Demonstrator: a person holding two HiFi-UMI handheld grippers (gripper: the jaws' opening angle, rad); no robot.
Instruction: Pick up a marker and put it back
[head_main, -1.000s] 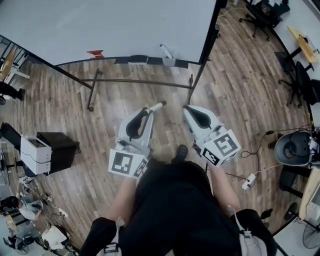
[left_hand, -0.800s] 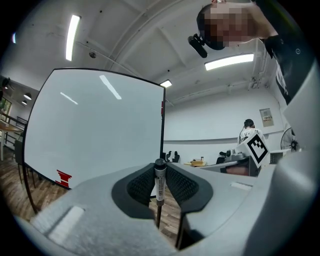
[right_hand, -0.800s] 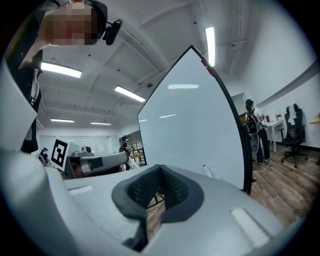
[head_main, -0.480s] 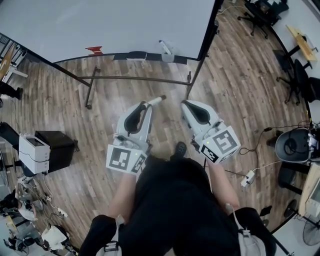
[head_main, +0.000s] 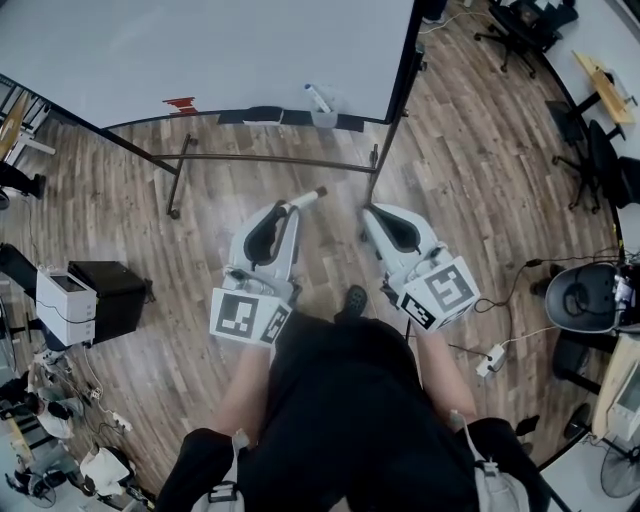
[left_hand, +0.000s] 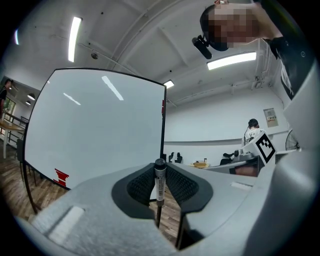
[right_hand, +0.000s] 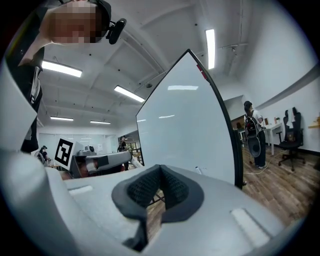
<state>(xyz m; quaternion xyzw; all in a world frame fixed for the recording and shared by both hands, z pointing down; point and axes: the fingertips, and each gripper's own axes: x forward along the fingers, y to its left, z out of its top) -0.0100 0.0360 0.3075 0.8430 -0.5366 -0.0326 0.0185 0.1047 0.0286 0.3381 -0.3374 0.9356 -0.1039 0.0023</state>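
My left gripper (head_main: 289, 208) is shut on a marker (head_main: 308, 197) whose white end sticks out past the jaws toward the whiteboard (head_main: 200, 50). In the left gripper view the marker (left_hand: 159, 181) stands upright between the dark pads, black cap on top, with the left gripper (left_hand: 159, 189) closed round it. My right gripper (head_main: 369, 214) is held beside it at the same height. In the right gripper view the right gripper (right_hand: 159, 186) has its pads touching with nothing between them. On the board's tray (head_main: 290, 119) another marker (head_main: 317, 98) stands in a small cup, and a red eraser (head_main: 181, 103) sits further left.
The whiteboard's metal stand (head_main: 270, 158) crosses the wooden floor ahead of the grippers. A black box (head_main: 115, 290) and a white printer (head_main: 65, 305) stand at the left. An office chair (head_main: 585, 295) and a power strip (head_main: 488, 362) are at the right. A person (right_hand: 252, 132) stands beyond the board.
Both grippers have shifted slightly together, and the whiteboard has slid a little left and up in the head view. The left gripper keeps its hold on the marker.
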